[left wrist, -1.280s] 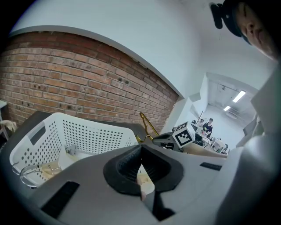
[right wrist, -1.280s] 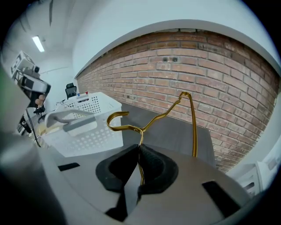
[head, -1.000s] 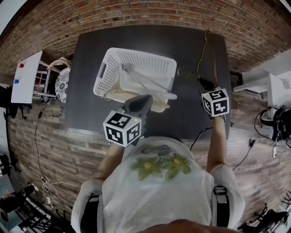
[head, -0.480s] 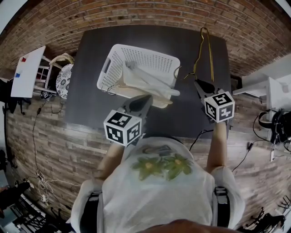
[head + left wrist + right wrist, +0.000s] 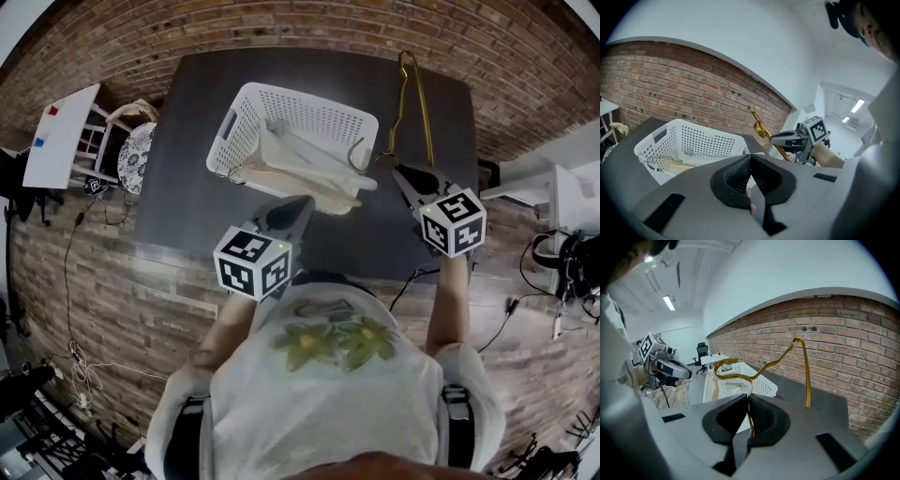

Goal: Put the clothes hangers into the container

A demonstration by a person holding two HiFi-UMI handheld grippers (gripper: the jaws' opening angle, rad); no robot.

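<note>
Notably, the gold hanger (image 5: 806, 380) has come up off the bench (image 5: 183, 141) within the last second. It lay low to the right of the basket (image 5: 246, 112); it now hangs clear in the air, and its hook has drawn close to the basket's right rim. The right tongs (image 5: 405, 176) are closed on the hanger's wire, which runs straight through the pinched pads in the right gripper view. In my judgement the pick-up is complete and the carry toward the basket is under way. The drop remains to be done.

Other hangers (image 5: 309, 167) already lie inside the basket, some ends jutting over its near rim. This one may snag on them as it goes in.

The right forearm reaches forward on the right of the basket. Its gripper points ahead and somewhat downward, marker cube toward the person. The left arm is bent and has barely shifted. It holds the left tongs (image 5: 292, 208) just off the basket's near side, aimed at it. Those tongs are closed with nothing between them.
</note>
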